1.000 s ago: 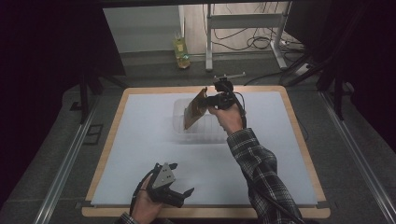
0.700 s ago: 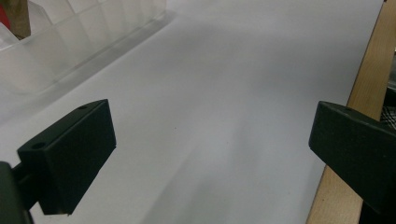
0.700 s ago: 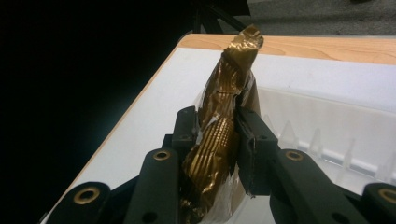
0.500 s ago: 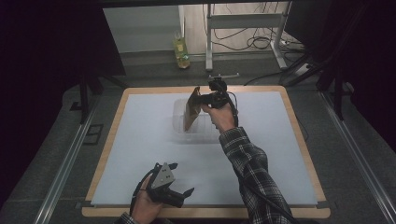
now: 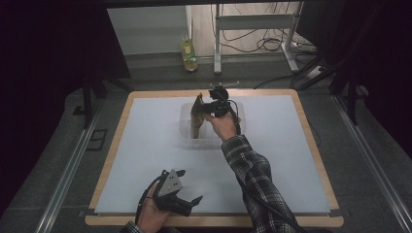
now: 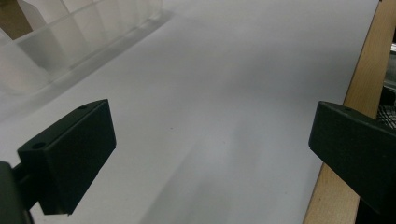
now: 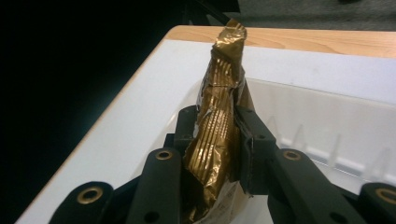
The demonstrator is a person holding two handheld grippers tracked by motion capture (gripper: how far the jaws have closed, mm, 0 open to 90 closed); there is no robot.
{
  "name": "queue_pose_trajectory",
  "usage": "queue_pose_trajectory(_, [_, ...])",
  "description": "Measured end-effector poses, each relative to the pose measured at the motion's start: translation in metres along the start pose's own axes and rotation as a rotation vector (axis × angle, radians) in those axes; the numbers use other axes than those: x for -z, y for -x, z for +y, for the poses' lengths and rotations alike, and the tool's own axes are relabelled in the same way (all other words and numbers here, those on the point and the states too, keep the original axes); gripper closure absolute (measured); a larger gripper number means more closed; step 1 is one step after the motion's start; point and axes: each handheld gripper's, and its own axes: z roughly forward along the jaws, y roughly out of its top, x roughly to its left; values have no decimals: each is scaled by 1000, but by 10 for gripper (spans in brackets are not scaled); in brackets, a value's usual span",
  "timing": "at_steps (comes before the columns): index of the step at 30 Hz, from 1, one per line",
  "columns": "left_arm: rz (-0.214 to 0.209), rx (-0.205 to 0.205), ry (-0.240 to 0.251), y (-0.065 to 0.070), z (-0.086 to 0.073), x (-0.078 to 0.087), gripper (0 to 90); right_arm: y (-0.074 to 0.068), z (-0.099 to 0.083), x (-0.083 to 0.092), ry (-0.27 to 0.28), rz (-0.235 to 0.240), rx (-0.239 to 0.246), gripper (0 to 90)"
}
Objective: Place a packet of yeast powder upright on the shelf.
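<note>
A gold-brown foil pouch hangs upright in the clear plastic bin at the table's far middle. My right gripper is shut on its crimped top edge, and in the right gripper view the black pads squeeze the gold pouch from both sides above the bin. My left gripper rests near the table's front edge, open with nothing between its fingers; its view looks across the white mat toward the bin.
The white mat covers a wooden-edged table. Beyond the far edge a yellow-green bottle stands on the floor beside a metal stand with cables. Rails run along both sides.
My right hand has carried the pouch away from me and down, and the pouch now stands more upright with its lower end inside the bin. The left gripper has stayed put.
</note>
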Motion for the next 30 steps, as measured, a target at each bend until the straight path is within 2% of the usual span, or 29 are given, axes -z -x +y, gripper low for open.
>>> queue_pose_trajectory(10, [4, 5, 0, -1, -1, 0, 5, -2, 0, 3, -7, 4, 40, 626])
queue_pose_trajectory(20, [3, 2, -2, -1, 0, 0, 5, -12, 1, 11, -3, -22, 155, 520])
queue_pose_trajectory(27, [3, 0, -5, 0, -1, -1, 6, -19, -2, 14, -33, -21, 233, 456])
queue_pose_trajectory(30, [3, 1, -5, 0, -1, -1, 6, -22, -4, 15, -35, -36, 267, 426])
